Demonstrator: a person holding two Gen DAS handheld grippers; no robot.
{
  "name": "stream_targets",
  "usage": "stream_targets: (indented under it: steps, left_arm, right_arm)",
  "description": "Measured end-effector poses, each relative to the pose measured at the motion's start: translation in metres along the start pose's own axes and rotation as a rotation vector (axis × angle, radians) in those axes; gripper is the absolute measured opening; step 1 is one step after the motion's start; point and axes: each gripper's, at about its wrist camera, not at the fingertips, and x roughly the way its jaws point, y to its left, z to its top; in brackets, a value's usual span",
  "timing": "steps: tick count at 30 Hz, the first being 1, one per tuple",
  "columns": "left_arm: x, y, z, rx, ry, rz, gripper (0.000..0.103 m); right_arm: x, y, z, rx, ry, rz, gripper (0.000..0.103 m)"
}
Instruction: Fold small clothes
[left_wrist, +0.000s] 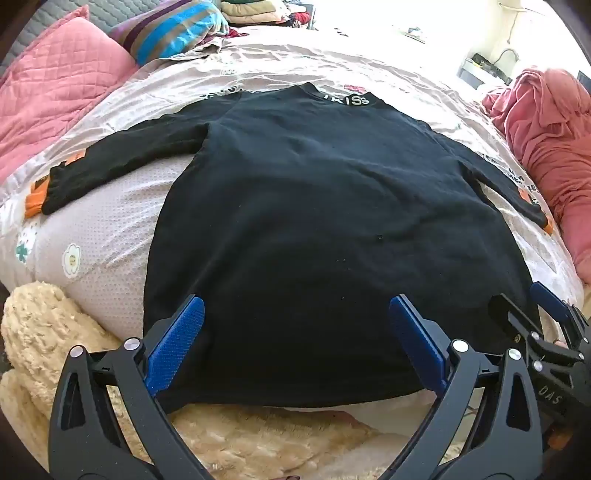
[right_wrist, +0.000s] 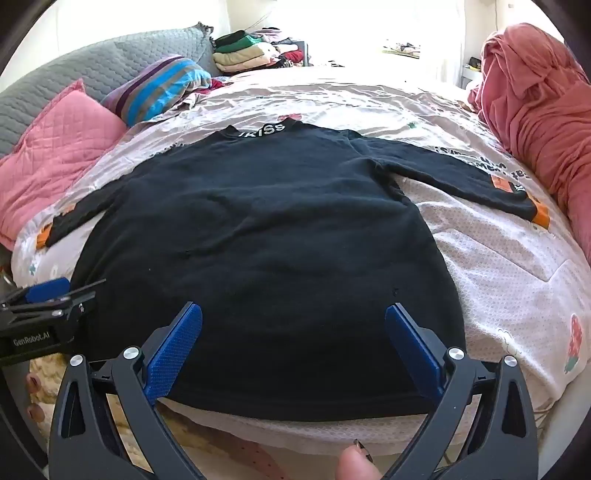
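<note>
Both claws gape wide, gripping nothing. The black top (left_wrist: 314, 229) lies flat on the bed (left_wrist: 110, 236), its hem just ahead of the left claw (left_wrist: 295, 332) and right claw (right_wrist: 293, 334).

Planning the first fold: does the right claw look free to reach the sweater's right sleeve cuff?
Probably yes: the right claw is open, and only bare bedspread lies beside the cuff.

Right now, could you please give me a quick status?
Left gripper, right gripper open, empty. Black sweater flat, sleeves out, unfolded. Nothing blocking.
</note>
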Motion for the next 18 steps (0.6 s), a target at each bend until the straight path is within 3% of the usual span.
stream_targets:
  steps: [18]
  left_arm:
    - [-0.001,0.006,0.000,-0.018,-0.010,0.009,0.094]
  right_arm:
    - [-0.003,0.000,-0.001,-0.010,-0.005,0.015,0.099]
